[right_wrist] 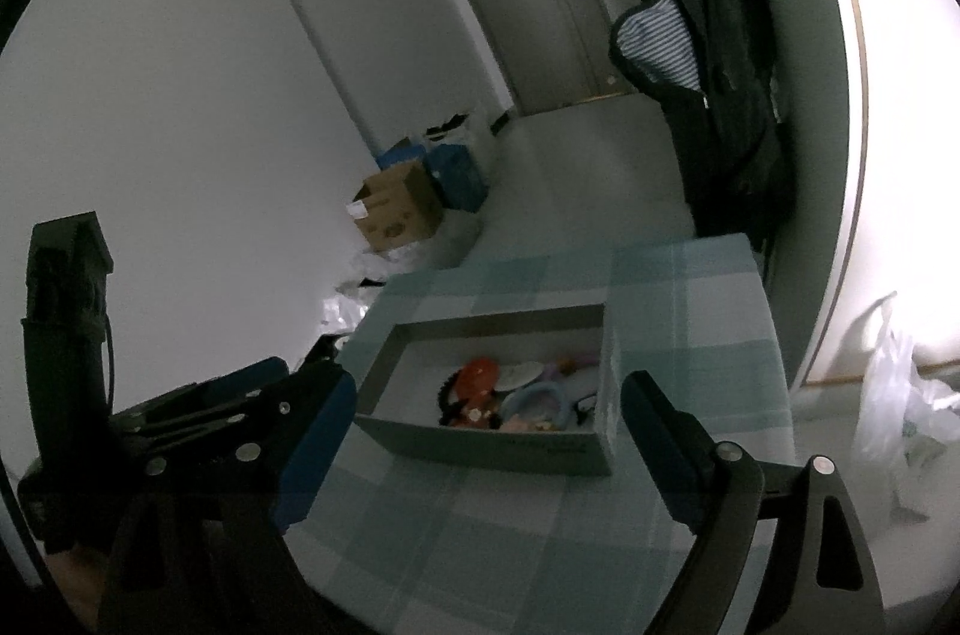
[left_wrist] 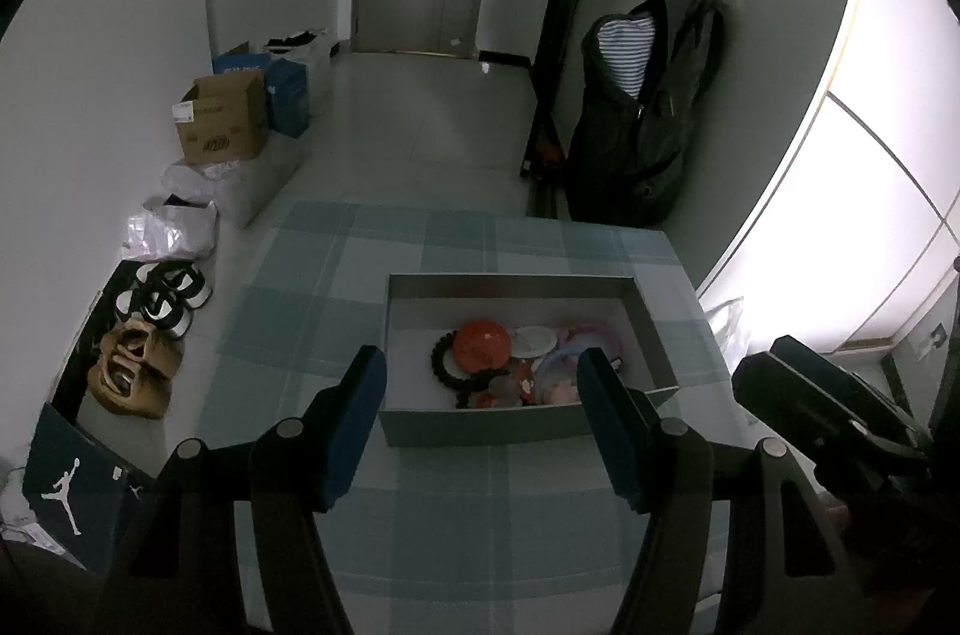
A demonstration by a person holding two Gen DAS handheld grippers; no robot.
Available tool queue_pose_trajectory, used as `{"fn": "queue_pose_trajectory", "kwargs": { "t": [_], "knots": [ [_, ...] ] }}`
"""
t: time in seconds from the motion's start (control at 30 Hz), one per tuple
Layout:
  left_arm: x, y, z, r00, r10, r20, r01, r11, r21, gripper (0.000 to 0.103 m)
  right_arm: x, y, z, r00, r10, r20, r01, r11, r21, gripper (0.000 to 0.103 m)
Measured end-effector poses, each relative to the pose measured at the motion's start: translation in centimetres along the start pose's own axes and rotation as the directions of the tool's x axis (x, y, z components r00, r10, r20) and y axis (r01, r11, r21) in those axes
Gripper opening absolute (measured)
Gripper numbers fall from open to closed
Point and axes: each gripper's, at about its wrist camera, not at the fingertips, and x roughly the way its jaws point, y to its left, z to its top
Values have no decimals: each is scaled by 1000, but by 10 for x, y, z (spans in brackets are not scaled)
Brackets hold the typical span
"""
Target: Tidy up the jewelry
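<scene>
So the grey cardboard box (left_wrist: 480, 425) sits on the plaid tablecloth (left_wrist: 432, 515), and all the jewelry is piled inside it toward its near wall: an orange round piece (left_wrist: 482, 348), a black bead bracelet (left_wrist: 443, 356), a white disc (left_wrist: 534, 340) and some pastel hoops (left_wrist: 567, 356). The left gripper (left_wrist: 483, 395) hovers just short of the box's near wall with its fingers apart and nothing between them. The right gripper (right_wrist: 489, 416) is off the box's near side too, fingers spread wide and empty.
</scene>
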Motion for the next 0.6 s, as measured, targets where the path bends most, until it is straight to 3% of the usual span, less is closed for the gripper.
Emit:
{"fn": "queue_pose_trajectory", "kwargs": {
  "t": [0.6],
  "knots": [
    [-2,-2,-1,1000,6,9,-6,1000,2,61,-2,-1,-2,1000,-4,-7,4,1000,8,91]
  ]
}}
